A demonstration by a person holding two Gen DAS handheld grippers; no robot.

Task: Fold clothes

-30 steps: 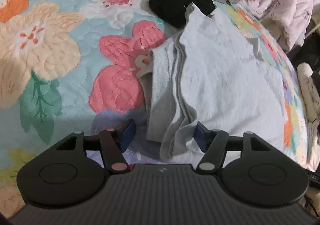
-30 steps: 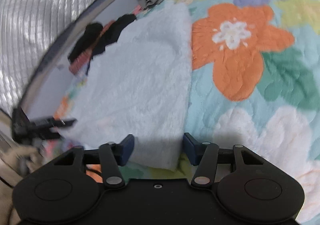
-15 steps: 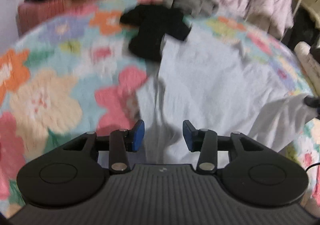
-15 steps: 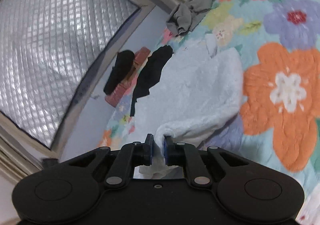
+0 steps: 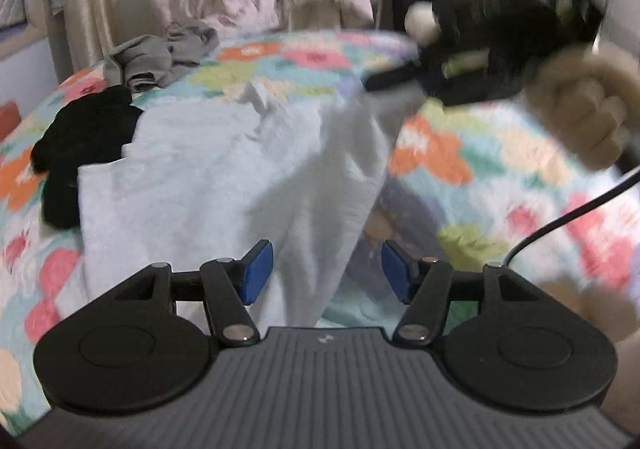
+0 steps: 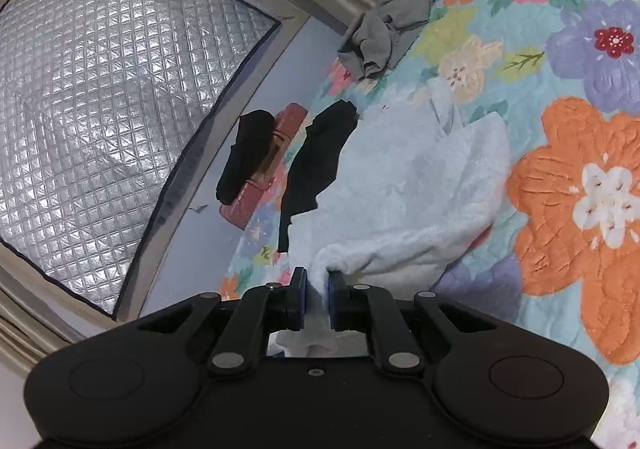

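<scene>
Right gripper (image 6: 317, 297) clamped on light blue shirt (image 6: 420, 185), edge lifted off floral quilt (image 6: 576, 201). Left gripper (image 5: 327, 275) spread wide, apparently holding nothing; view blurred.

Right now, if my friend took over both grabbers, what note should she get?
Right gripper: shut on a corner of the pale blue shirt, lifting it off the flowered quilt.
Left gripper: open, holding nothing, with shirt cloth hanging between its fingers.
Black garment lies at the shirt's far edge; grey garment is crumpled further back.
Done: nothing looks neatly folded.
Left: fold the shirt, then the others.
</scene>
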